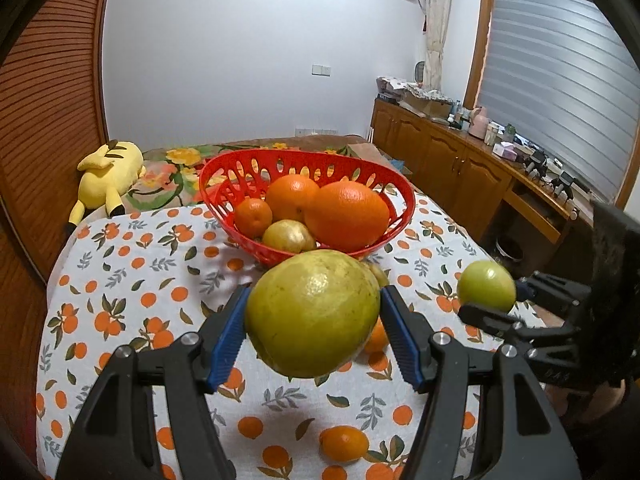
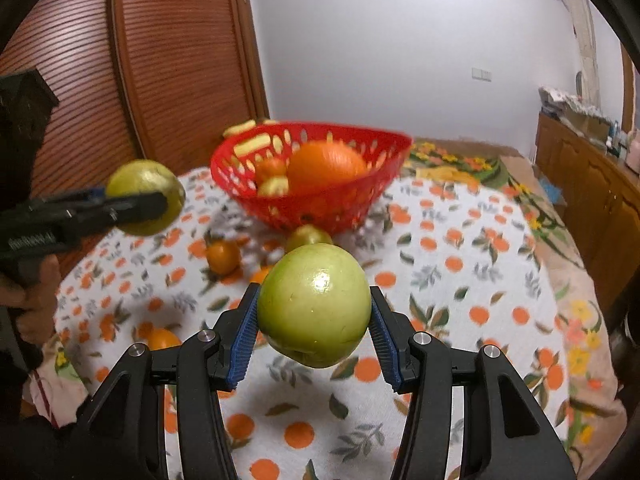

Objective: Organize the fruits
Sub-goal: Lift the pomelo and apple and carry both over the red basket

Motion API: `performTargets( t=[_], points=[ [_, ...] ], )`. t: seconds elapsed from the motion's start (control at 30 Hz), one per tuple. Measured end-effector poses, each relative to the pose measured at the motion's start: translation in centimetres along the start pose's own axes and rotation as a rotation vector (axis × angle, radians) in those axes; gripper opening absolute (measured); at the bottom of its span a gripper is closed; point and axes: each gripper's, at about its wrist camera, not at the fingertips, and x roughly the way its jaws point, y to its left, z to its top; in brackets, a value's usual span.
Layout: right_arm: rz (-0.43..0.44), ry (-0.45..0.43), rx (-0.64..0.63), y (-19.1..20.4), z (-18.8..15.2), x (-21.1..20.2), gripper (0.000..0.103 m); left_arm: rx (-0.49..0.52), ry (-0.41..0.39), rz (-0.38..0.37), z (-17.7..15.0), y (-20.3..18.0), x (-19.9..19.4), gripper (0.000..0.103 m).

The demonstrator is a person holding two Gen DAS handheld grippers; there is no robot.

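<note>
Two green fruits riding clear of the cloth: the big yellow-green fruit (image 1: pixel 312 314) pinched between the left gripper (image 1: pixel 314 334) fingers, the smaller green apple (image 2: pixel 314 305) squeezed by the right gripper (image 2: pixel 314 334) fingers, blue pads pressing both flanks in each case. Gripping at the widest girth, likely so round skins cannot roll out. Hanging just short of the red basket (image 1: pixel 224 168), apparently bound for it. Already sitting inside: two large oranges (image 1: pixel 347 216), a small mandarin (image 1: pixel 253 217) and a yellowish fruit (image 1: pixel 289 236), so not much room left for the big one.

Still waiting on the orange-print tablecloth (image 1: pixel 132 264): a small orange fruit (image 1: pixel 344 443) near the camera, another (image 2: pixel 223 256) and a greenish one (image 2: pixel 308 236) in front of the basket. Half-hiding behind the held fruit, at least one more orange shape, kind impossible to call. Blurring badly in the right view, so basket contents hard to count there. Lying beyond the spread, a yellow plush toy (image 1: pixel 108 174).
</note>
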Motion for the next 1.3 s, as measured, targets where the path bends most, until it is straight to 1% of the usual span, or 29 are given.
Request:
performTargets(
  t=[0.37, 0.6, 0.77, 1.3],
  points=[
    [0.002, -0.047, -0.007, 0.0, 3.3, -2.3, 0.053, 0.008, -0.048, 0.007, 1.9, -0.2, -1.8, 0.064],
    [0.0, -0.055, -0.01, -0.3, 5.0, -2.6, 0.053, 0.01, -0.064, 0.019, 2.9, 0.2, -2.2, 0.064],
    [-0.003, -0.046, -0.003, -0.8, 5.8, -1.6, 0.053, 0.009, -0.052, 0.019, 3.3, 0.6, -1.0, 0.064],
    [-0.004, 0.013, -0.016, -3.0, 9.6, 3.9, 0.053, -0.004, 0.009, -0.008, 5.6, 2.0, 4.8, 0.064]
  ],
)
